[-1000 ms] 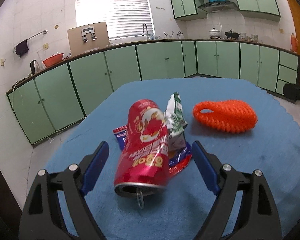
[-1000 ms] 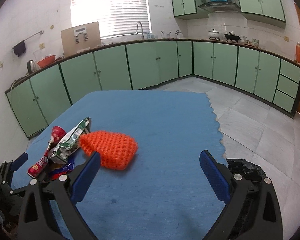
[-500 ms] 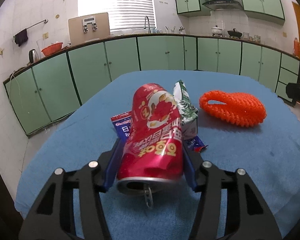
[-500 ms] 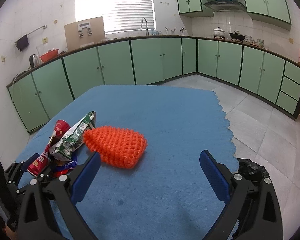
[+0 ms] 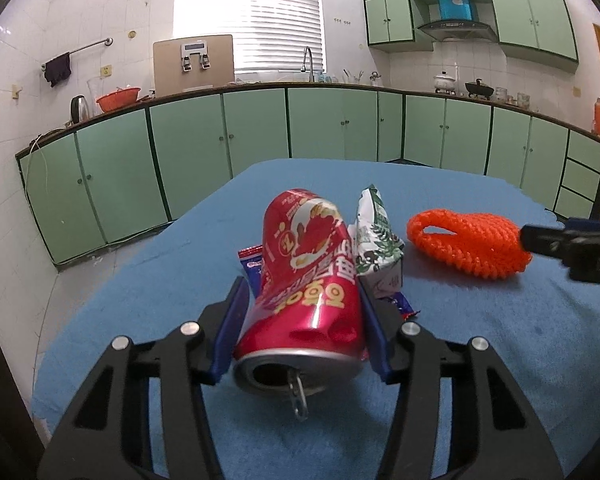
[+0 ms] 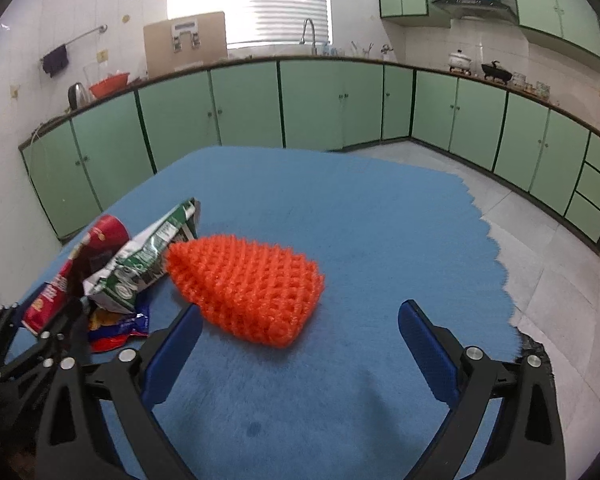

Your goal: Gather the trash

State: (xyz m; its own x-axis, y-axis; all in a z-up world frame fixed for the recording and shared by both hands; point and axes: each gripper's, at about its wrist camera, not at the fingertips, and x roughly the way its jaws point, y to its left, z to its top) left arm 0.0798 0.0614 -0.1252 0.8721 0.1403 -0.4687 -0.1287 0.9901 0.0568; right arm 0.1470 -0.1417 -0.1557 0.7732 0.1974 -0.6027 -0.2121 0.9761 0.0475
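A dented red drink can (image 5: 308, 280) lies open end toward me on the blue cloth-covered table (image 5: 480, 340). My left gripper (image 5: 302, 292) is shut on it, with both blue pads pressed against its sides. Right behind the can are a crumpled green-and-white carton (image 5: 376, 236) and a blue-and-red wrapper (image 5: 252, 268). An orange foam net (image 6: 252, 284) lies in the middle of the table. My right gripper (image 6: 300, 312) is open just in front of it, with its left finger close to the net's near edge and nothing between the fingers.
The table's wavy right edge (image 6: 496, 248) drops to a tiled floor. Something black, like a bag (image 6: 536, 350), shows beside that edge behind my right finger. Green cabinets (image 6: 244, 108) line the walls.
The left jaws closed from wide apart onto the red can and now grip it. The right gripper moved forward and down toward the orange net, still open.
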